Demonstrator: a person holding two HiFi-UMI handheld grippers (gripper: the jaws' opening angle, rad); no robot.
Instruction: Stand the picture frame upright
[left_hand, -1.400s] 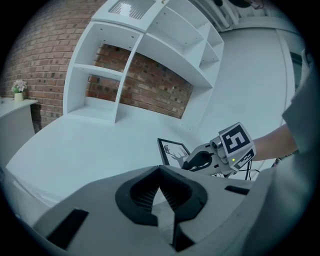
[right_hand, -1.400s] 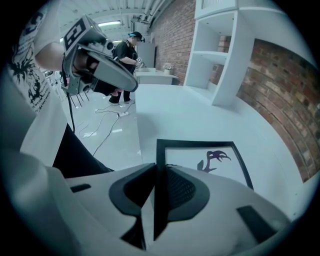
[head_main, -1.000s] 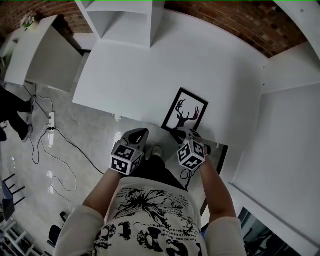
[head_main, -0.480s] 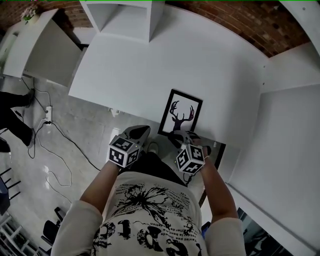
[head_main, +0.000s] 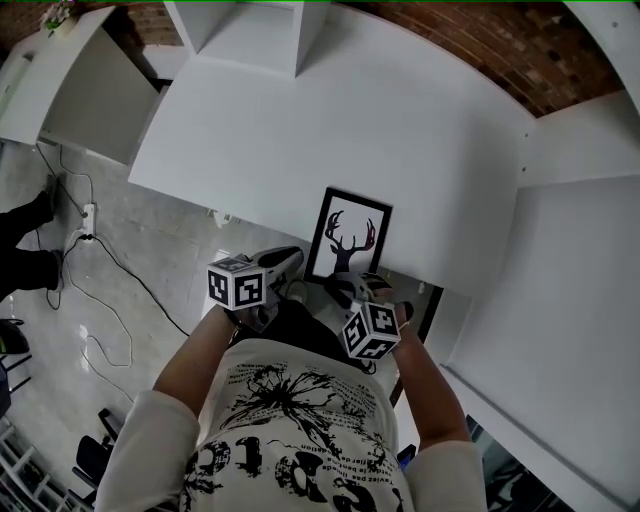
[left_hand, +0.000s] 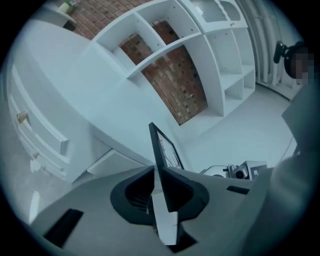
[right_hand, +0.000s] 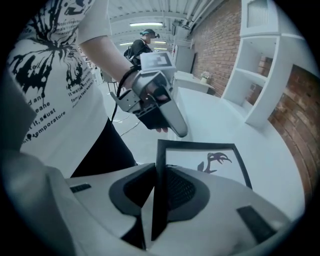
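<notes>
The picture frame (head_main: 347, 232) is on the white table (head_main: 420, 130), close to its front edge and right in front of the person. Its long axis runs away from the person toward the back of the table, leaning slightly to the right. The glass side faces up, and the deer print has its antlers toward the far end. Whether the near end is raised off the table cannot be told.

The right gripper (right_hand: 158, 168) has its 2 jaws clamped on the frame's near short edge, and the dark moulding stands edge-on between the pads. The left gripper (left_hand: 157, 170) has its jaws pressed together with nothing in them. Its tip is just beside the frame's near left corner.

Behind the table, a white shelf unit (left_hand: 200, 55) has open compartments that show the brick wall. The drawers (left_hand: 47, 145) below the table top are pushed in
</notes>
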